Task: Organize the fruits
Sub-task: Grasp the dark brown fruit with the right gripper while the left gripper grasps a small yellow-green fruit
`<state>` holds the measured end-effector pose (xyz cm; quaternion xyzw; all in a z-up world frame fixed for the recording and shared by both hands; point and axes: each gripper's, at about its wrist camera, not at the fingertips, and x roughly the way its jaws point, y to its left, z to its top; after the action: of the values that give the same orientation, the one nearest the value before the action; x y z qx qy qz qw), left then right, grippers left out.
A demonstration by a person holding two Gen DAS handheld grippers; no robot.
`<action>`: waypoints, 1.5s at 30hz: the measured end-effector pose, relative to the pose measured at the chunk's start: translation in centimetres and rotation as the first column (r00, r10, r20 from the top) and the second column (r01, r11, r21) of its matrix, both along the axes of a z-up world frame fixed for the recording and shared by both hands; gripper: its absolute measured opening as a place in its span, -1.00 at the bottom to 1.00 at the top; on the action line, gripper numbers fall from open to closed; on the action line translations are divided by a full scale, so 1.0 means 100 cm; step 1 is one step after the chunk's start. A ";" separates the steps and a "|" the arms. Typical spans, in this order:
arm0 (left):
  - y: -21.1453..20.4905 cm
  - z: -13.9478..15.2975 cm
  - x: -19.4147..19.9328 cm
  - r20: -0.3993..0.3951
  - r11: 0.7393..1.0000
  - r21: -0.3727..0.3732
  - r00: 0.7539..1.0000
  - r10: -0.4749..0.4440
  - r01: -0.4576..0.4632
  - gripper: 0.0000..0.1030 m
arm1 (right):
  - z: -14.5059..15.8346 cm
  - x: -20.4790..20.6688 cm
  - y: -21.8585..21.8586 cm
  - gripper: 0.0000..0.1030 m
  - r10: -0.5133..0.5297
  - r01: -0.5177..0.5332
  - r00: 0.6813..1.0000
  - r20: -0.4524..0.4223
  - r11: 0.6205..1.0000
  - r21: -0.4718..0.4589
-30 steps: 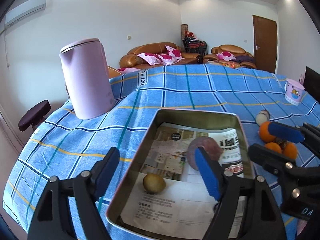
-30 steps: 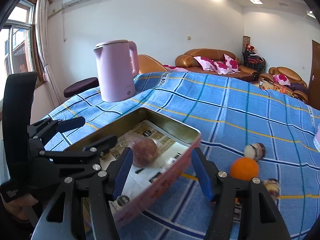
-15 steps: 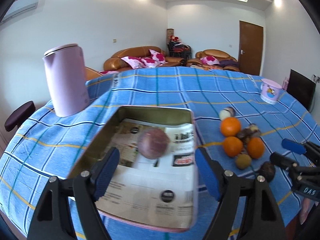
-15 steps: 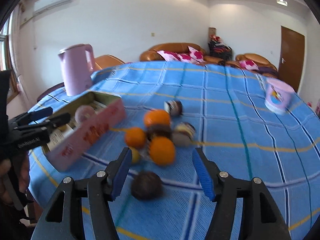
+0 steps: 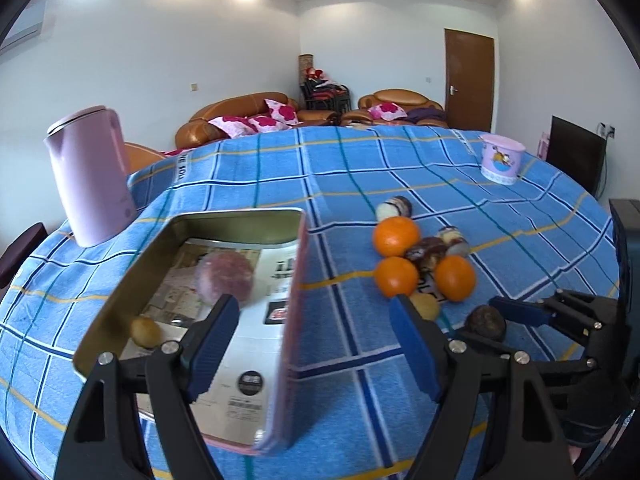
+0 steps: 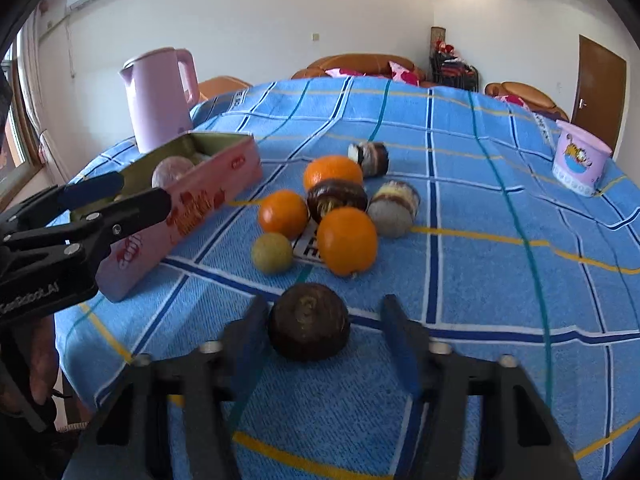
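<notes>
A pink tin tray lined with newspaper holds a purple round fruit and a small yellow-brown fruit; the tray also shows in the right wrist view. Right of it lies a cluster of oranges, dark fruits and a small yellow-green fruit. My right gripper is open, its jaws either side of a dark brown round fruit on the cloth. My left gripper is open and empty over the tray's right wall.
A pink kettle stands behind the tray at the left. A pink printed cup stands at the far right of the blue checked tablecloth. The table's front edge is close below both grippers.
My right gripper has swung right from the tray to the fruit cluster and now brackets the dark brown fruit. My left gripper has shifted right, from over the tray's middle to its right wall.
</notes>
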<state>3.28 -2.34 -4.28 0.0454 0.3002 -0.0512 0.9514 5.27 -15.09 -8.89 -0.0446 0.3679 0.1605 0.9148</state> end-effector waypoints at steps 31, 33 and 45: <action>-0.063 -0.033 0.035 -0.225 0.981 -0.047 0.955 -0.192 0.186 -0.40 | 0.011 0.013 -0.051 -0.23 -0.204 0.201 0.977 0.067 0.978 0.060; -0.064 -0.034 0.035 -0.225 0.981 -0.040 0.955 -0.193 0.189 -0.42 | 0.010 0.013 -0.051 -0.23 -0.199 0.195 0.978 0.068 0.979 0.062; -0.052 -0.025 0.027 -0.131 0.984 -0.074 0.977 -0.169 0.160 -0.44 | 0.014 0.003 -0.048 -0.24 -0.169 0.160 0.977 0.131 0.984 0.072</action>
<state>5.94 -7.57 -6.77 0.0363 0.3583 -0.1423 0.9220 5.60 -19.89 -7.45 0.0031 0.3018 0.0920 0.9489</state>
